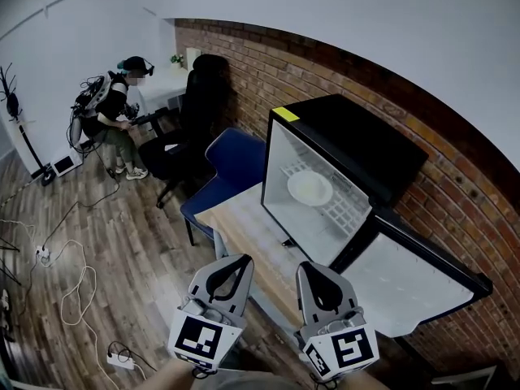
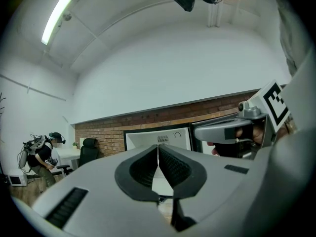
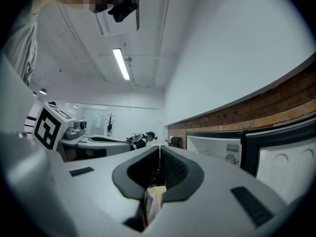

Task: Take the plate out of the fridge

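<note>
Your left gripper (image 1: 242,260) and right gripper (image 1: 306,266) are both pinched together, empty. Only the head view shows the round white plate (image 1: 309,188) on the wire shelf (image 1: 349,210) in the fridge (image 1: 357,140).

The fridge (image 2: 140,138) interior sits mostly hidden behind the left gripper (image 2: 158,146).

The head camera is looking steeply down over the left gripper (image 1: 240,260) and right gripper (image 1: 307,266) toward the fridge (image 1: 357,140) nearby. Each gripper camera is facing level, close behind its own jaws; all three are sharing the fridge and brick wall (image 1: 244,63).
</note>
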`<action>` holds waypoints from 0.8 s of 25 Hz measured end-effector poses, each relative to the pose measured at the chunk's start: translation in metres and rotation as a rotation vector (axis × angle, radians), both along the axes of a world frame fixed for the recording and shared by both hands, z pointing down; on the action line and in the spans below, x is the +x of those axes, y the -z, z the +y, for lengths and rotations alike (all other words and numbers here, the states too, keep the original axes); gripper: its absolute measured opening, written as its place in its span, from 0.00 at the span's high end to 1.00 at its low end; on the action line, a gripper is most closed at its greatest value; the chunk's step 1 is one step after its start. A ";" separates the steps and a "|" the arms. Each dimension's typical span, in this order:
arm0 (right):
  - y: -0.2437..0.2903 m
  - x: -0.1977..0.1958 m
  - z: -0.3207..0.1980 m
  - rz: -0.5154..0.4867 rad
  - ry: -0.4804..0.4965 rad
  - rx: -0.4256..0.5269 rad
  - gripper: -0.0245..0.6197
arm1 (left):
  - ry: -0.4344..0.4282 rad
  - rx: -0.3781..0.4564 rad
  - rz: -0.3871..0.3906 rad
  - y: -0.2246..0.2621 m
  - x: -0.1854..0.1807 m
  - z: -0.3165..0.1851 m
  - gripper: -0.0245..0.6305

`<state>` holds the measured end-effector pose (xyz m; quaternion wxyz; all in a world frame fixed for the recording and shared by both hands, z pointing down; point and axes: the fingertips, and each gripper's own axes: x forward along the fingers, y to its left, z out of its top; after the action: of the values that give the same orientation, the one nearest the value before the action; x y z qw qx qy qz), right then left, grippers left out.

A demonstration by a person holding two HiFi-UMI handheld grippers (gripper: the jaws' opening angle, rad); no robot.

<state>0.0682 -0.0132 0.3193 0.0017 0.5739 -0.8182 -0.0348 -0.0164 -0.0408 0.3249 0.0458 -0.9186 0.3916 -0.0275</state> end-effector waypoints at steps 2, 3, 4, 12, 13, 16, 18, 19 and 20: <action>0.003 -0.001 -0.016 0.008 -0.022 -0.005 0.92 | -0.021 -0.006 0.002 0.003 0.000 -0.017 0.93; 0.004 -0.002 -0.024 0.008 -0.031 -0.008 0.92 | -0.030 -0.009 0.002 0.004 -0.001 -0.026 0.93; 0.005 -0.004 -0.032 0.008 -0.040 -0.010 0.92 | -0.039 -0.010 0.001 0.005 -0.002 -0.035 0.93; 0.015 -0.012 -0.088 -0.002 -0.124 -0.021 0.92 | -0.131 -0.034 -0.001 0.012 -0.005 -0.096 0.93; 0.016 -0.013 -0.094 -0.002 -0.134 -0.021 0.92 | -0.140 -0.036 -0.002 0.012 -0.006 -0.103 0.93; 0.019 -0.016 -0.110 0.006 -0.167 -0.014 0.92 | -0.171 -0.043 -0.003 0.010 -0.007 -0.123 0.93; 0.019 -0.017 -0.119 0.010 -0.190 -0.010 0.92 | -0.192 -0.044 -0.001 0.010 -0.008 -0.134 0.93; 0.020 -0.018 -0.123 0.009 -0.201 -0.009 0.92 | -0.204 -0.044 -0.003 0.010 -0.008 -0.138 0.93; 0.019 -0.017 -0.127 0.008 -0.214 -0.010 0.92 | -0.215 -0.043 -0.006 0.010 -0.007 -0.142 0.93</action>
<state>0.0511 -0.1402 0.3000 0.0116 0.6576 -0.7526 -0.0328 -0.0238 -0.1832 0.3154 0.0297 -0.9560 0.2899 -0.0336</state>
